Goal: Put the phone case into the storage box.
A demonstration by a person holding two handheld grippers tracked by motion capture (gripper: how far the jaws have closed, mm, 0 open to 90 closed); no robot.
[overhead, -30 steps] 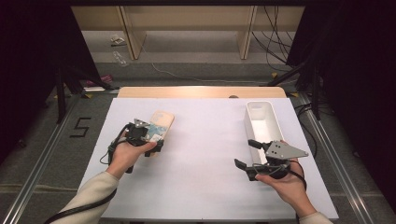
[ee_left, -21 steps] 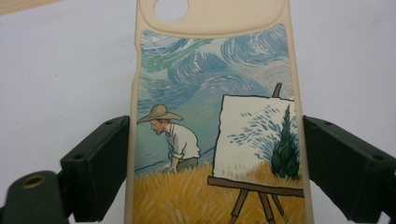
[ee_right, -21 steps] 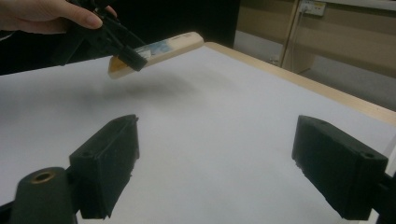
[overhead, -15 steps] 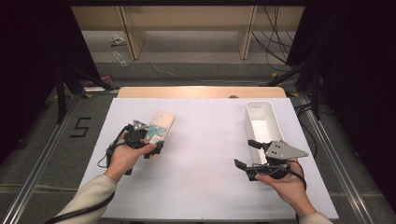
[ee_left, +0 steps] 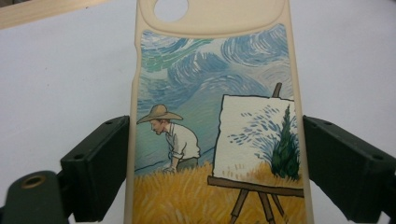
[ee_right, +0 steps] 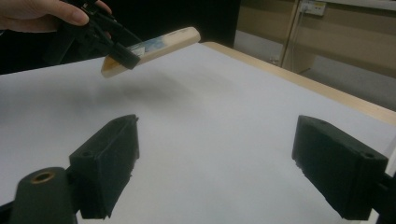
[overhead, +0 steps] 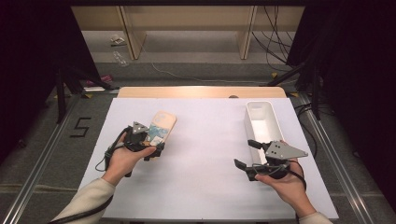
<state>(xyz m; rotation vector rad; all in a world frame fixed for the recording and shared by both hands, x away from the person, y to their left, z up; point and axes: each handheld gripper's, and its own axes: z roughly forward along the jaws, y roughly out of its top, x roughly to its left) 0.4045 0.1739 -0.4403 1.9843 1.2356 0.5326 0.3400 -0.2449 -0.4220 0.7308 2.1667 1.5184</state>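
Next to nothing has changed vs a sec ago: both hands sit in the same spots and the phone case (overhead: 161, 123) is at the same place and angle, well to the left of the white bin (overhead: 246, 122). The left tool (overhead: 156, 141) is clenched on the phone case, one jaw on each long edge at the lower half. Seen from the right gripper view, the case (ee_right: 159, 44) is already off the tabletop (overhead: 205, 140), tilted w/ its far end higher and a soft shadow under it. So the pick-up looks done and this reads as a pause before any carry, prob. toward the bin, though that's a guess. The right tool (overhead: 245, 154) is released, jaws wide w/ nothing between them, hovering just beside the bin's near left corner, jaws pointing away from the bin toward the case. The bin looks empty. Case itself, per the left gripper view (ee_left: 215, 116): cream-coloured rim, rounded camera cutout at the far end, printed painting on the back w/ swirly blue sky, a figure in a straw hat bent over in a yellow field, and an easel w/ a canvas showing a dark green tree. Looks thin and stiff-ish; no damage visible.
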